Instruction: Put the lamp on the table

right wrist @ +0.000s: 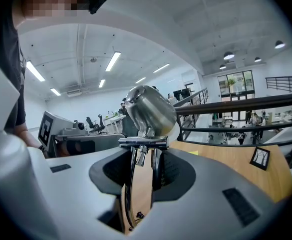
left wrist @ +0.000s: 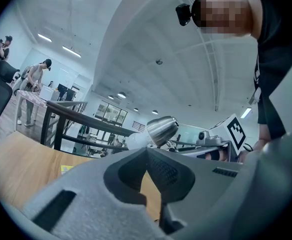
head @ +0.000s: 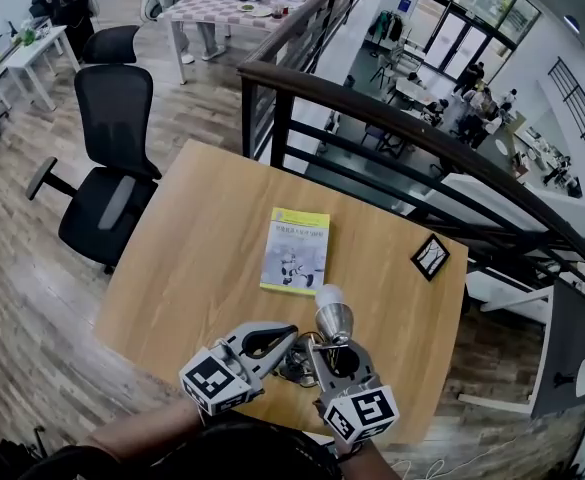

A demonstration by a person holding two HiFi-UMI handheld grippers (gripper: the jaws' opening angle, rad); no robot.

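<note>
The lamp (head: 332, 318) has a shiny metal shade and thin chrome arms. It stands up above the near edge of the wooden table (head: 202, 258). My right gripper (head: 330, 346) is shut on its chrome arms just below the shade (right wrist: 148, 109), and the rods run down between the pads (right wrist: 142, 156). The lamp's base is hidden behind the grippers. My left gripper (head: 290, 333) sits close to the left of the lamp, its tips meeting with nothing between them (left wrist: 146, 151). From there the shade (left wrist: 161, 130) shows just past the tips.
A yellow-green booklet (head: 296, 250) lies in the middle of the table, and a small black-framed card (head: 430, 257) near the right edge. A black office chair (head: 112, 168) stands to the left. A dark railing (head: 392, 118) runs behind the table above a drop.
</note>
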